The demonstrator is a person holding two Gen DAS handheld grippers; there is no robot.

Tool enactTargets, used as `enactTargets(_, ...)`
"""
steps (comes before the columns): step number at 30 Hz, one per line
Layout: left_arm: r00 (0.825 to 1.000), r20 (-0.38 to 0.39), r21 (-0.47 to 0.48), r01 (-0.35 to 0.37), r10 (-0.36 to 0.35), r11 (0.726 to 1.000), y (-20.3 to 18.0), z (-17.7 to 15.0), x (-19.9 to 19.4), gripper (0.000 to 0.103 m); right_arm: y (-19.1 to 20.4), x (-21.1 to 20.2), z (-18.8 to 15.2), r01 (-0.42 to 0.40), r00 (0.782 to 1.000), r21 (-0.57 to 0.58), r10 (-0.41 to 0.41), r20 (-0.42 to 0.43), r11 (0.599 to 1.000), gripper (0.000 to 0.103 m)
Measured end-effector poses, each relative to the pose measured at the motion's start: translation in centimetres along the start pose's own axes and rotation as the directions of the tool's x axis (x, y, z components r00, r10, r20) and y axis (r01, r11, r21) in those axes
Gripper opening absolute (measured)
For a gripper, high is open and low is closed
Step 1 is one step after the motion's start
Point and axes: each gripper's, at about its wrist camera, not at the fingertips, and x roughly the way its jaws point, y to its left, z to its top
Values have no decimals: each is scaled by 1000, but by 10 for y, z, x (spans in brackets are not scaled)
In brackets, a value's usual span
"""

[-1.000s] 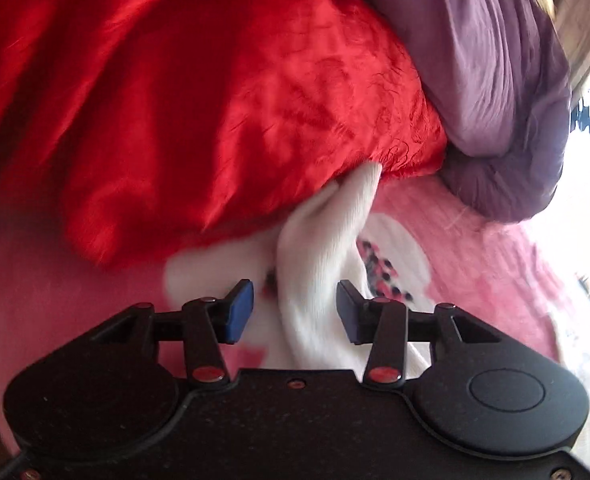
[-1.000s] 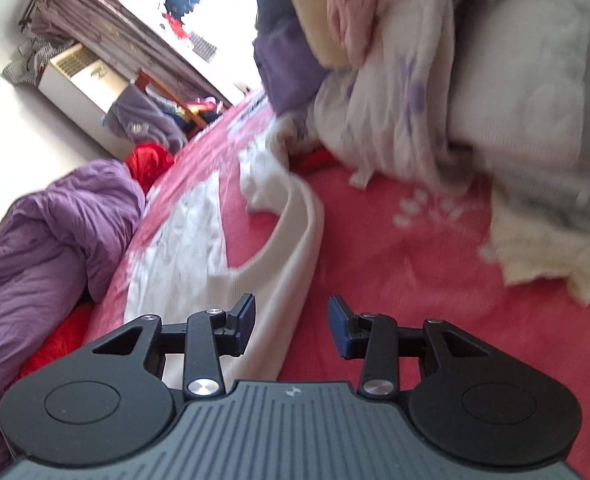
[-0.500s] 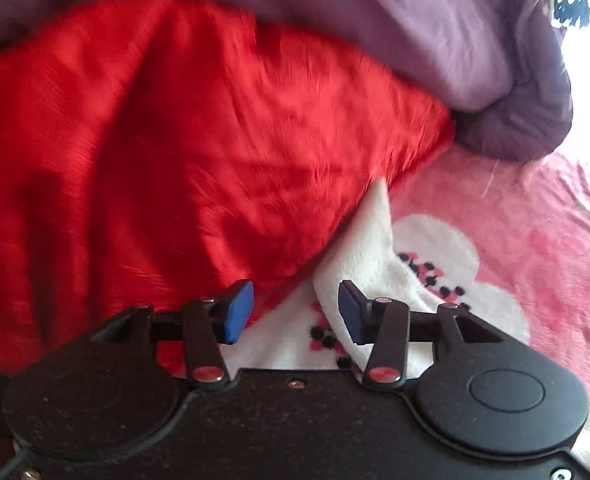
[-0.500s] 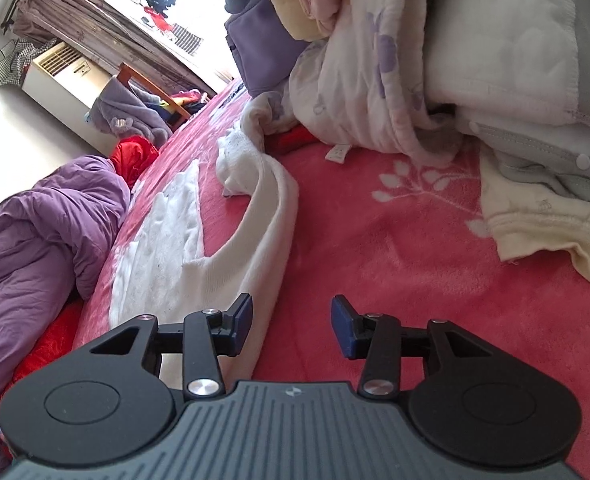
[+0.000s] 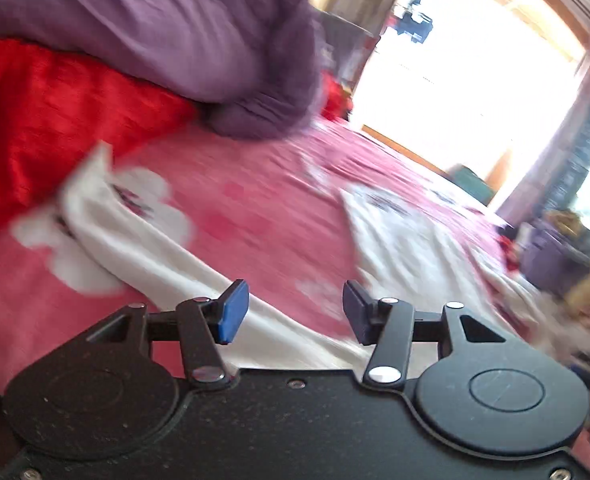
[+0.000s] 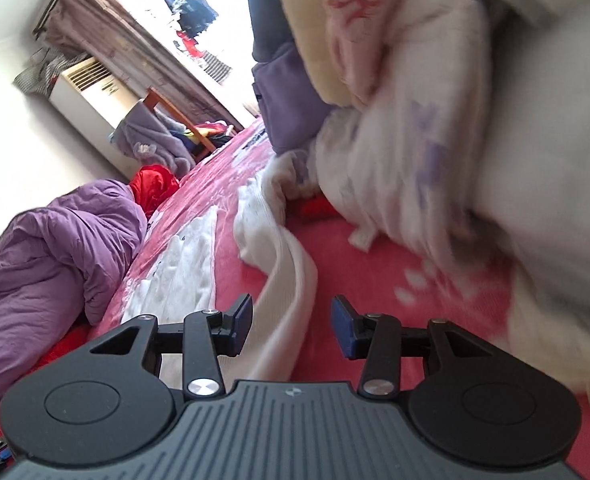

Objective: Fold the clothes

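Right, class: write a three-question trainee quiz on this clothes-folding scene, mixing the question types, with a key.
1. True or false: the left tool is shut on the white garment.
2. Which fabric lies on top of the red fabric? A) purple bedding B) a green towel C) a black coat
3. Fill in: the right tool hovers open over the white garment's ____ edge.

Key: 1 false; 2 A; 3 ribbed

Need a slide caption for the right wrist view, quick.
Open right gripper over a white garment on the red bedspread, laundry pile ahead.
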Motion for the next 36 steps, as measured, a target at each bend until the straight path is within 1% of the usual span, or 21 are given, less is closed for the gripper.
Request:
enactTargets(4, 995, -82, 23, 65, -63, 998, -46, -23, 9, 52, -7, 38, 18, -5, 1000, 22, 5, -15, 1000, 45)
enactTargets(7, 987, -129, 41, 98, -92, 994, -71, -35, 22, 52, -16, 67, 22, -12, 998, 63, 16, -61, 998, 42)
enactTargets(8, 984, -143, 46, 111, -104, 993, -79, -40, 27, 52, -17, 72, 20, -21, 997, 61, 26, -78, 998, 36)
enactTargets(9, 981, -156, 50, 124, -115, 991, -86, -43, 32, 52, -18, 78, 18, -32, 995, 58, 37, -94, 998, 15)
enactTargets(10, 979, -161, 60, 136, -125, 989, -91, -44, 37, 52, -18, 79, 16, -37, 994, 48, 42, -100, 998, 11)
enactTargets(14, 970, -182, 98, 182, -163, 978, -111, -49, 58, 52, -18, 49, 9, -24, 999, 4, 24, -25, 1000, 11)
enactTargets(16, 965, -191, 103, 201, -179, 974, -120, -50, 63, 52, -11, 27, 3, -37, 999, -88, 38, 9, 995, 13)
enactTargets(17, 963, -196, 111, 211, -186, 971, -125, -51, 64, 52, -4, 18, 0, -4, 1000, -161, 7, 18, 987, 19)
enactTargets(18, 960, -201, 118, 220, -194, 968, -130, -53, 65, 52, -6, 10, 1, 16, 1000, -205, -11, 22, 979, 38)
enactTargets(19, 957, -208, 124, 231, -202, 965, -135, -55, 65, 52, -9, 2, 2, 31, 999, -241, -25, 25, 970, 43)
enactTargets(21, 949, -225, 128, 255, -222, 958, -145, -60, 66, 52, -15, -15, 4, 61, 998, -314, -53, 34, 947, 41)
enactTargets(23, 934, -258, 125, 286, -247, 950, -157, -68, 69, 52, -29, -19, 11, 75, 995, -363, -92, -28, 929, 32)
enactTargets(25, 921, -287, 141, 314, -265, 939, -174, -75, 73, 52, -50, -21, 20, -1, 991, -289, -39, -131, 957, 30)
enactTargets(26, 917, -295, 156, 323, -267, 934, -183, -77, 75, 52, -60, -22, 24, -41, 983, -243, -4, -181, 969, 30)
enactTargets(27, 914, -301, 167, 333, -274, 928, -193, -79, 78, 52, -72, -22, 26, -103, 967, -145, 64, -248, 984, 34)
enactTargets(29, 899, -310, 149, 367, -309, 918, -212, -82, 87, 52, -94, -28, 19, -152, 954, 39, 156, -256, 988, 44)
enactTargets(31, 876, -326, 124, 412, -355, 903, -236, -85, 99, 52, -105, -44, 6, -85, 979, 40, 91, -181, 996, 41)
enactTargets(32, 858, -344, 110, 440, -381, 891, -248, -88, 106, 52, -108, -57, 0, -68, 992, 30, 71, -105, 997, 41)
enactTargets(33, 833, -368, 94, 474, -412, 875, -264, -93, 113, 52, -113, -72, -7, -96, 994, 48, 98, -39, 994, 42)
enactTargets(35, 757, -429, 31, 558, -494, 829, -300, -105, 131, 52, -123, -102, -21, -178, 983, 99, 172, 71, 979, 43)
enactTargets(36, 711, -462, -8, 595, -531, 804, -319, -115, 141, 53, -129, -118, -28, -212, 972, 119, 197, 131, 970, 47)
